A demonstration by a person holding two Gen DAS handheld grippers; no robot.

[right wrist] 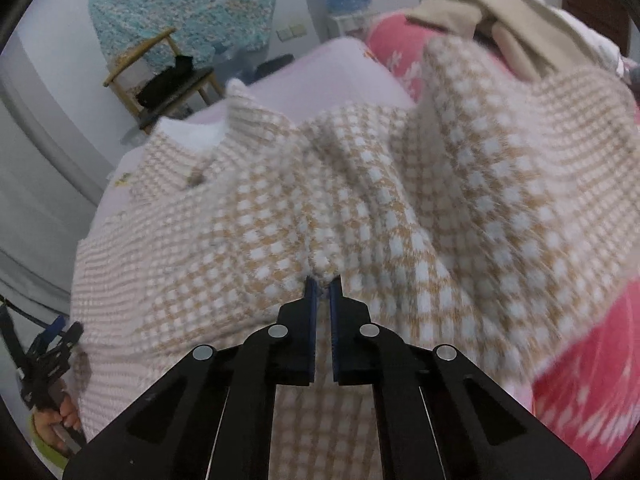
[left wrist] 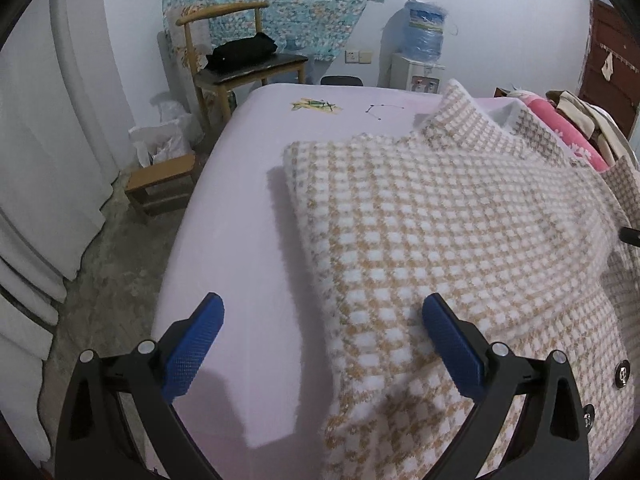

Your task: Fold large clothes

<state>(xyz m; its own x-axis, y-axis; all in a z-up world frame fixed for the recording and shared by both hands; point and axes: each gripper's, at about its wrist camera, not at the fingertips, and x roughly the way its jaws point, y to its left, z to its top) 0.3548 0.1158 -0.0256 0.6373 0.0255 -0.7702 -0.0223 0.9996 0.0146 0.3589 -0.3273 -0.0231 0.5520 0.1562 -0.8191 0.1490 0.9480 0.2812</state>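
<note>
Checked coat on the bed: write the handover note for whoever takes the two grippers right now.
Left gripper: open, holding nothing, above the near left edge of the checked coat.
Right gripper: shut on a pinch of the coat's fabric, which bunches up at its fingertips.
Coat: spread across the lilac bed, collar at the far end, its right side over the pink blanket.
Done: left side looks already folded in, with a straight doubled edge.
Left: bring the right side over, then fold lengthwise.

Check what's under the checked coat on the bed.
The checked coat lies on the bed's pale lilac sheet, bare to its left. At the right it overlaps a pink blanket. Anything beneath the coat's middle is covered.
</note>
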